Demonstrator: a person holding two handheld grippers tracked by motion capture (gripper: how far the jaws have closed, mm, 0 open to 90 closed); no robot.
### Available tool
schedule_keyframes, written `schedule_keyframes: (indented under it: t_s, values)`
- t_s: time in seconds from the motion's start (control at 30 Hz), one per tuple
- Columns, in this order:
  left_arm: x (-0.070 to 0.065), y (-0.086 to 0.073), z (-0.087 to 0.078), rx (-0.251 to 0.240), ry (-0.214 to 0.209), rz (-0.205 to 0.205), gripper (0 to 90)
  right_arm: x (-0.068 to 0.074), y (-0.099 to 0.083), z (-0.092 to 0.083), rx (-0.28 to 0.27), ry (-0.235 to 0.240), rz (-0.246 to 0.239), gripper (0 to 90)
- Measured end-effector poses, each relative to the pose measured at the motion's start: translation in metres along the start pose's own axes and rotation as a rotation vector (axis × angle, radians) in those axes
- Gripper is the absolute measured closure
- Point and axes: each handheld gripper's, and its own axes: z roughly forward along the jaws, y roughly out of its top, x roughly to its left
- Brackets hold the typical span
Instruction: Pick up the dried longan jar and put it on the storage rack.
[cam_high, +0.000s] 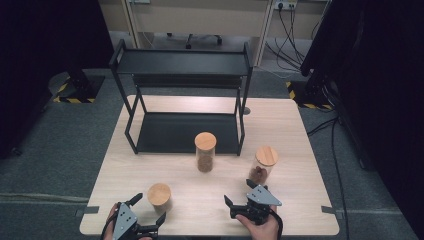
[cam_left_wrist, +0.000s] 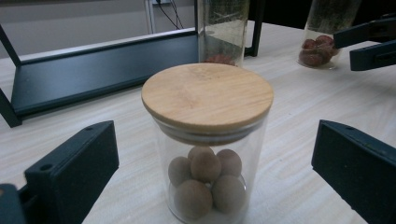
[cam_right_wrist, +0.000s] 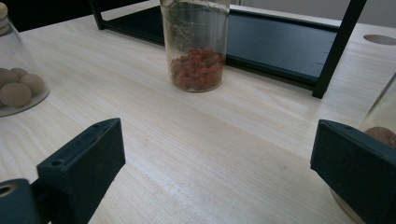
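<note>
Short jar (cam_left_wrist: 208, 140) of tan balls, wooden lid, between spread jaws of left gripper (cam_high: 145, 212), untouched. Left gripper view reveals balls; high view just lid. Right gripper (cam_high: 239, 196) spread wide, empty, beside right jar (cam_high: 263, 164). Tall jar (cam_high: 205, 151) before black rack (cam_high: 182, 95). Table (cam_high: 150, 165) pale wood.

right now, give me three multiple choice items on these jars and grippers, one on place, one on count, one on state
1. Where is the short jar with pale balls?
A. on the rack's top shelf
B. on the table between the left hand-held gripper's jaws
C. lying by the right hand-held gripper

2. How many jars have wooden lids?
A. one
B. two
C. three

3. The left hand-held gripper's jaws are
A. open, clear of the glass
B. clamped on the lid
C. shut

Answers: 1 B, the left gripper view frames it between the jaws. 2 C, the high view shows three lids. 3 A, gaps show on both sides.
</note>
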Motion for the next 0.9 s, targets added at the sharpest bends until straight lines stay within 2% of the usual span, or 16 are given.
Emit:
schedule_keyframes:
  t_s: [0.13,0.27,0.67,0.9]
  values:
    - [0.000,0.003,0.007,0.009,-0.003,0.001,1.1,-0.001,0.000,0.000,-0.004,0.005,0.009,3.4]
    - [0.002,0.004,0.014,0.008,-0.001,-0.017,3.1,0.000,0.000,-0.001,-0.006,0.004,-0.001,3.9]
    - [0.000,0.007,0.025,0.005,-0.007,-0.011,7.4,0.000,0.000,-0.001,-0.010,-0.001,0.005,4.2]
    - [0.000,0.008,0.028,0.005,0.004,-0.007,12.1,-0.001,0.000,-0.001,-0.009,0.001,0.008,4.4]
